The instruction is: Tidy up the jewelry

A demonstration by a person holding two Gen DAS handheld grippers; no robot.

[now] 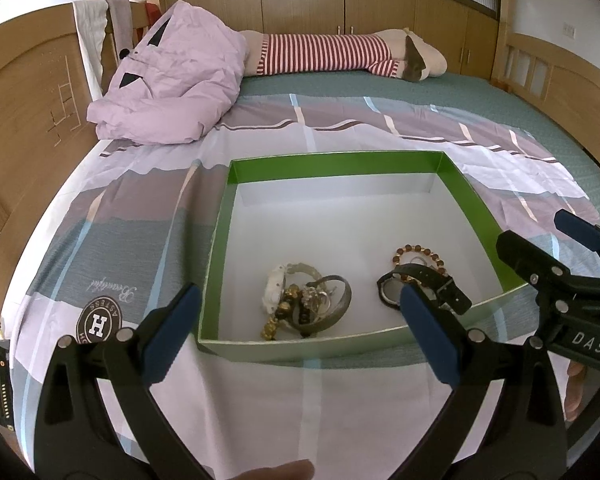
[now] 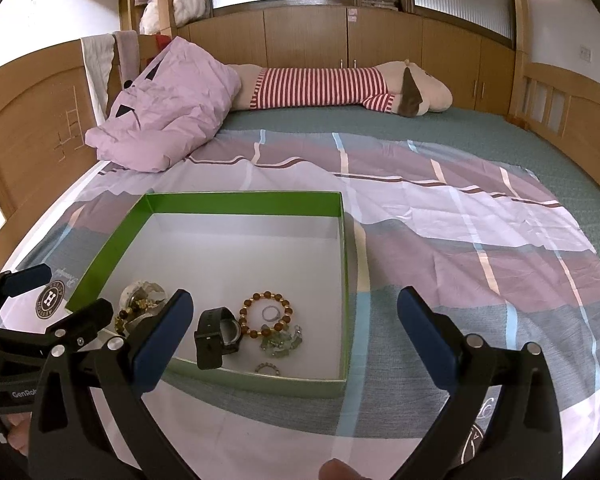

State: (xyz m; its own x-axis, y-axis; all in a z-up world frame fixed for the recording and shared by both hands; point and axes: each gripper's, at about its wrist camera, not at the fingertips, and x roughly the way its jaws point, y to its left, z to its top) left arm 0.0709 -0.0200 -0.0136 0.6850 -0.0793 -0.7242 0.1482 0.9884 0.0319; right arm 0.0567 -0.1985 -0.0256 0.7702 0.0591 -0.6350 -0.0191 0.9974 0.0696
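A plaid sheet lies spread over a green mattress on a wooden bed. A crumpled pink quilt sits near the headboard, touching a long striped plush toy that lies before wooden cabinets.

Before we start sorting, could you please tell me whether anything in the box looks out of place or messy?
Yes. In the green box, the jewelry is bunched at the near end. The left heap is a tangle of a white watch, beads and a bangle. Beside it, the black watch overlaps the amber bead bracelet. Nothing looks spilled or broken.
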